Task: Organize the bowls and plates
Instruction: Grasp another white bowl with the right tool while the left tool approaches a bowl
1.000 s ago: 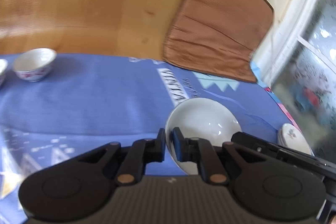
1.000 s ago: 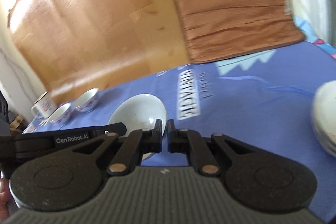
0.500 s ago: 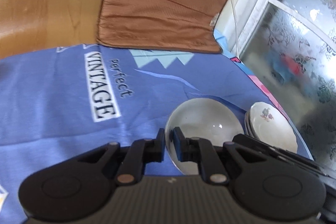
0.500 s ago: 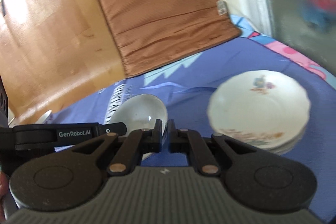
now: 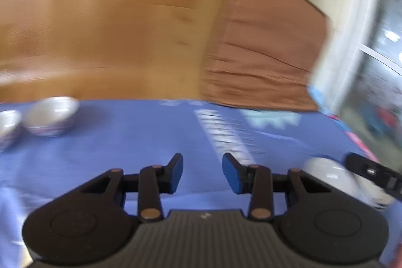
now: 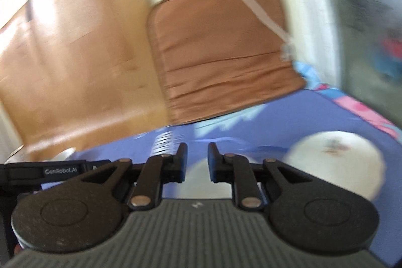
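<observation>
Both views are motion-blurred. My left gripper (image 5: 202, 172) is open and empty above the blue cloth (image 5: 140, 142). A white bowl (image 5: 329, 177) sits low at the right, beside my right gripper's finger (image 5: 371, 171). In the right wrist view my right gripper (image 6: 197, 162) is open, and the white bowl (image 6: 197, 182) lies just beyond and below its fingertips, not held. A stack of white floral plates (image 6: 336, 157) rests to its right. Two small patterned bowls (image 5: 51, 119) stand at the far left.
A brown cushion (image 6: 221, 52) leans against the wall behind the table, next to a wooden board (image 5: 100, 24). A frosted glass door (image 6: 364, 24) is at the right. The cloth's pink edge (image 6: 371, 112) marks the table's right side.
My left gripper has opened and let go of the white bowl, then swung left. My right gripper has opened too. The bowl now rests on the cloth beside the plates.
</observation>
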`<state>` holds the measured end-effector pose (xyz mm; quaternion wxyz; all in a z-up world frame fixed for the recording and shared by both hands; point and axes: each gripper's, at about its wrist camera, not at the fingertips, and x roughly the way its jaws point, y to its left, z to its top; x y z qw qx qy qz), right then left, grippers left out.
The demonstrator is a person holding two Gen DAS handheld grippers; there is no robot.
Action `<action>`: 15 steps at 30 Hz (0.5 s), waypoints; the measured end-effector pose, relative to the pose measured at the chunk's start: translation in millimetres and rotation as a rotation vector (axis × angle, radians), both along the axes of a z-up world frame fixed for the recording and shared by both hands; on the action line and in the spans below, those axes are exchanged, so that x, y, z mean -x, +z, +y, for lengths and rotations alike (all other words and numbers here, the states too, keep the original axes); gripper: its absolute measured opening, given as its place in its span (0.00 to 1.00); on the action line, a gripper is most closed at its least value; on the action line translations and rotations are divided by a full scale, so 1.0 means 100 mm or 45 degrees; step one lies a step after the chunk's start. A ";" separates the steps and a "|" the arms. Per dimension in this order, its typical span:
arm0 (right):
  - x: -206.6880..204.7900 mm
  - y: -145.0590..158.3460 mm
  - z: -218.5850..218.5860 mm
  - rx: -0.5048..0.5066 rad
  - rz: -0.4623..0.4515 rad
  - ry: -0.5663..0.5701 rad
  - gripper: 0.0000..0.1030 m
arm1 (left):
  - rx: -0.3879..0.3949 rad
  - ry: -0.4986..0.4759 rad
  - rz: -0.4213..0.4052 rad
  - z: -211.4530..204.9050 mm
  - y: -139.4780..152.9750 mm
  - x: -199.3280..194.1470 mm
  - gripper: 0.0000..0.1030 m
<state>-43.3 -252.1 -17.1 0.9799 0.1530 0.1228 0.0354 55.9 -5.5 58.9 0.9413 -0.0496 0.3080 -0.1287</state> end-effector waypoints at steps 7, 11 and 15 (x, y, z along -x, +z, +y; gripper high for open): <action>-0.50 0.11 0.75 -0.054 0.203 0.405 0.20 | 0.000 0.368 -0.053 1.28 -0.16 -0.04 0.34; -0.91 0.24 1.33 -0.020 0.292 0.549 0.20 | 0.085 0.501 -0.104 1.79 -0.25 0.00 0.34; -1.41 0.33 1.86 -0.065 0.405 0.602 0.20 | 0.174 0.553 -0.076 2.04 -0.31 0.02 0.32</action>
